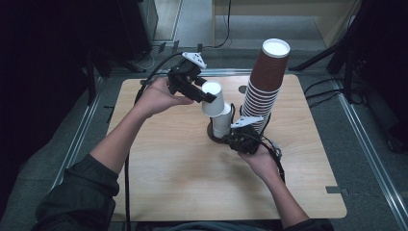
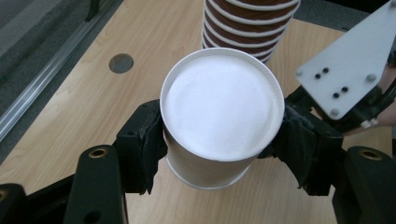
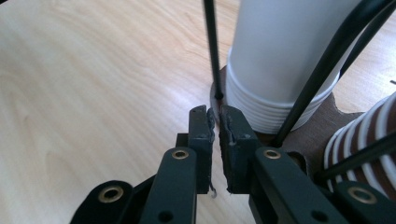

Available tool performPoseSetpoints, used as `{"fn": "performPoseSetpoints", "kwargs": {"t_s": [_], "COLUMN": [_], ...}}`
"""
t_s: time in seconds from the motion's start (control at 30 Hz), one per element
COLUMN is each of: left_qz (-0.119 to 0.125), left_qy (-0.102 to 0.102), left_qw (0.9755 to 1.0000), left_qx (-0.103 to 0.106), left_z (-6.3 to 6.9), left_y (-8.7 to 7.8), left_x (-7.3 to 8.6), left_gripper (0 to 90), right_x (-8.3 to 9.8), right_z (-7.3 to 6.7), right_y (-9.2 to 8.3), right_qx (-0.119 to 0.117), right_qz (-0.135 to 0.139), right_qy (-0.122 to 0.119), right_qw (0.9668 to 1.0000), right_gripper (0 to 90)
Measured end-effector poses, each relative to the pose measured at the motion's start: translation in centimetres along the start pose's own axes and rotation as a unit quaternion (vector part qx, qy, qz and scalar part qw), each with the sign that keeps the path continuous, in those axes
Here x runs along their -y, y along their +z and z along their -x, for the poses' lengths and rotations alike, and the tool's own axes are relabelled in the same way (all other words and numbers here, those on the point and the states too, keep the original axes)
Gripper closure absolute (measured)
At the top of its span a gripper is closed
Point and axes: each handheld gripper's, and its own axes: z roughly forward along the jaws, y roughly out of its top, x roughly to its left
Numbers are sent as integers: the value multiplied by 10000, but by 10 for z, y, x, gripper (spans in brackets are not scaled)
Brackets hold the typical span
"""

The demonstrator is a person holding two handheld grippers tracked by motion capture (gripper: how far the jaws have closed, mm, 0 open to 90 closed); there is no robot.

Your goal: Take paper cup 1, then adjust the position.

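Seen from the high view, a person at a wooden table (image 1: 168,183) lifts a single white paper cup (image 1: 212,97) in the left gripper (image 1: 204,94), the cup tilted and upside down with its white base facing up, held just above a short stack of white cups (image 1: 221,124) that stands in a dark wire holder (image 1: 215,133). Just beside it rises a tall stack of brown cups (image 1: 263,86), also upside down, its topmost white base showing. The right gripper (image 1: 234,139) rests low at the foot of the two stacks. In the left gripper view, the jaws are clamped on the white paper cup (image 2: 219,116) from both sides, the pads (image 2: 149,144) pressing its wall; the cup's base faces the camera, so its inside cannot be seen, and the brown cups (image 2: 247,23) stand behind it. In the right gripper view, the right gripper (image 3: 217,122) has its jaws almost together with only a narrow slit between them and nothing gripped, just in front of the ringed rims of the white stack (image 3: 280,60), which sits among the thin black wires of the holder (image 3: 212,51) on a brown base.
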Motion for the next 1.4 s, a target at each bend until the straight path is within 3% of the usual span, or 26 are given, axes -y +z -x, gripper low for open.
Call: {"fn": "performPoseSetpoints", "kwargs": {"t_s": [0.1,0.33,0.5,0.6,0.93,1.1,1.23,1.4], "left_qz": [-16,88,180,171,292,305,277,241], "left_qy": [50,-115,-182,-232,-596,-644,-631,-631], "left_qw": [10000,9999,9996,9995,9975,9971,9969,9966], "left_qx": [14,40,86,99,229,269,368,469], "left_z": [2,5,10,13,18,21,30,36], "left_y": [-7,-22,-26,-24,-13,-5,4,14], "left_x": [7,28,44,55,94,110,124,133], "left_gripper": [349,349,349,349,348,348,348,348], "right_x": [0,2,4,3,2,0,1,4], "right_z": [0,5,1,-3,-10,-13,-14,-14], "right_y": [-10,-26,-28,-28,-23,-18,-14,-16], "right_qx": [-160,-537,-801,-1007,-1347,-1486,-1583,-1595], "right_qz": [-28,-9,-122,-113,10,-19,-20,42], "right_qy": [-112,-128,-380,-567,-890,-981,-1078,-1079], "right_qw": [9998,9985,9960,9932,9869,9840,9815,9813], "right_gripper": [790,724,672,628,442,420,347,331]}}
